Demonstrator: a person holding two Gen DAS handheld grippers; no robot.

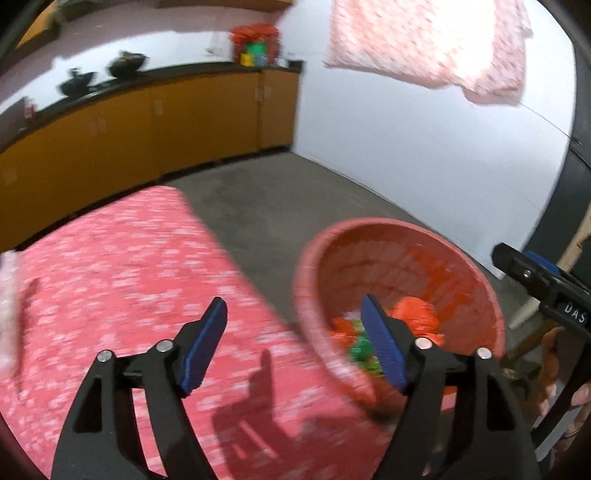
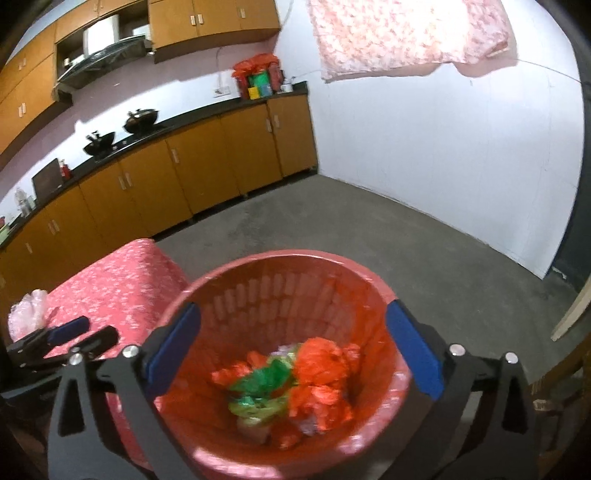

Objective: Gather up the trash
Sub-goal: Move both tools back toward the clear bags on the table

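Observation:
A red plastic basket [image 2: 280, 256] stands beside a table under a pink flowered cloth [image 2: 110, 280]. Crumpled orange and green plastic bags [image 2: 317, 369] lie at its bottom. My right gripper [image 2: 293, 308] hangs open above the basket mouth, nothing between its blue pads. My left gripper [image 1: 293, 306] is open too and empty, over the table's edge [image 1: 129, 258] with the basket [image 1: 306, 266] to its right. The orange and green bags [image 1: 417, 314] show behind its right finger. A pale pink crumpled bag [image 2: 29, 310] lies on the table's far left. Each gripper shows in the other's view: right gripper [image 1: 535, 280], left gripper [image 2: 74, 332].
Orange-brown cabinets [image 2: 221, 158] with a dark counter and two black woks [image 2: 140, 118] run along the back. A white wall [image 2: 443, 147] with a hung pink cloth [image 2: 406, 33] closes the right. Bare grey floor [image 2: 332, 221] lies beyond the basket. A pale wooden stick [image 1: 569, 254] leans at right.

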